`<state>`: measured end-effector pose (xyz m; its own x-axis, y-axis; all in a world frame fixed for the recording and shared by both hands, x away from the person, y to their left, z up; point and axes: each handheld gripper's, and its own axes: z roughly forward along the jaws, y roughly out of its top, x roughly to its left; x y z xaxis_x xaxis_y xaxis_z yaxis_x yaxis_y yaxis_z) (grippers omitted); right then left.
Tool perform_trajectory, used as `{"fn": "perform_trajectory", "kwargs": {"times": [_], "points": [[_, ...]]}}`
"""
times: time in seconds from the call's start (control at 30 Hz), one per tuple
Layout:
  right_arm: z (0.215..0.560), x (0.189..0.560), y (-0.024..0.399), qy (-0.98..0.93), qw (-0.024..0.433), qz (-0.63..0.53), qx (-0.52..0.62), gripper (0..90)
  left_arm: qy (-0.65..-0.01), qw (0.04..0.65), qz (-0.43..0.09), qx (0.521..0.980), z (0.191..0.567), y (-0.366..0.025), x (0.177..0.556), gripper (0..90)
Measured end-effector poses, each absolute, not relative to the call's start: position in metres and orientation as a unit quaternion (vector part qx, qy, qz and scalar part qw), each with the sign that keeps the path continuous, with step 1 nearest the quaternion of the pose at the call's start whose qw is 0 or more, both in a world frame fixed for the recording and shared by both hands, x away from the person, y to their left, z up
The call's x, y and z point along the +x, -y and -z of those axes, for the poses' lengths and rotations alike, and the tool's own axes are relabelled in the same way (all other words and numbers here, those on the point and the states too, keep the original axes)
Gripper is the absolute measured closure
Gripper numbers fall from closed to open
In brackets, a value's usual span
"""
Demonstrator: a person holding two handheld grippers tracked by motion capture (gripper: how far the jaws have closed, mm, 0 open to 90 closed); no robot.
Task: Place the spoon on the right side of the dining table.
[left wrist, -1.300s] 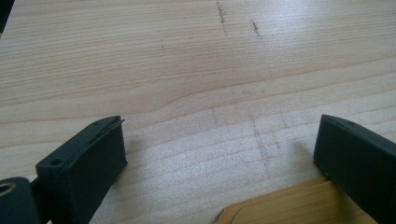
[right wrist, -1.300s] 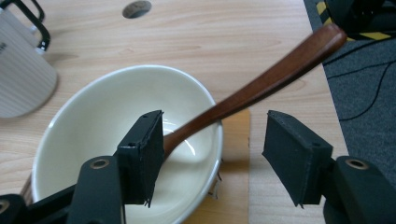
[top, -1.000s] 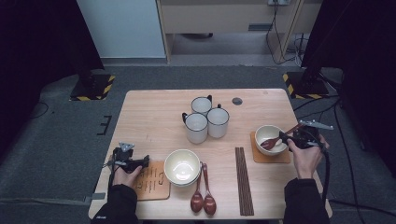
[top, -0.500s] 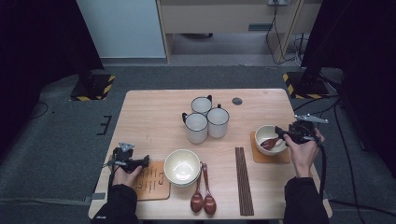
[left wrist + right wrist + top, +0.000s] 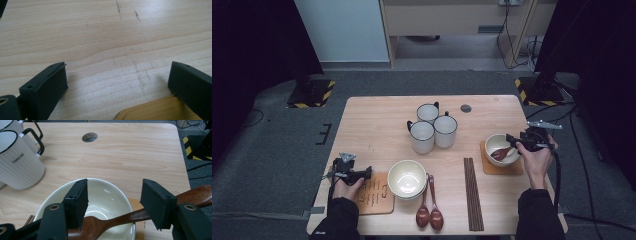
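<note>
A dark wooden spoon (image 5: 110, 221) is sat in the small cream bowl (image 5: 110, 195) on the right side of the desk (image 5: 377, 125), scoop end down in the bowl and handle propped over the rim, sticking out toward the right edge. The bowl itself is parked on a square wooden coaster (image 5: 499, 167), probably so a place setting gets built there. The right tongs (image 5: 112, 205) are hovered just over that bowl with the jaws spread wide, and the spoon's neck is seen running between and under them, so nothing seems to be gripped; it looks like the spoon is resting on its own, though whether a pad brushes the handle can't really be told. Further out, a row of dark chopsticks (image 5: 473, 192) is laid just left of the coaster, a bigger cream bowl (image 5: 406, 178) with two more spoons (image 5: 429, 215) is set near the front middle, and three white mugs (image 5: 432, 129) are clustered at the centre. Way over on the other side, the left tongs (image 5: 117, 82) are kept low over bare desk at the corner of a wooden board (image 5: 374, 195), jaws wide apart, nothing held.
</note>
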<state>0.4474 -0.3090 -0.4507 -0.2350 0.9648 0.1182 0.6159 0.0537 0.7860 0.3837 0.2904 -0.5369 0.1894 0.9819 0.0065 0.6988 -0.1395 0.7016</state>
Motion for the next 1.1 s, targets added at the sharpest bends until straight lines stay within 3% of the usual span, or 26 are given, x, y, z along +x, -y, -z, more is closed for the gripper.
{"fn": "perform_trajectory", "kwargs": {"times": [1.1], "points": [[0.4595,0.4460,0.3121,-0.701,0.224,-0.341,0.585,39.6,-0.588,0.291,-0.244,0.714,0.5369,-0.2903,0.3837,1.1]]}}
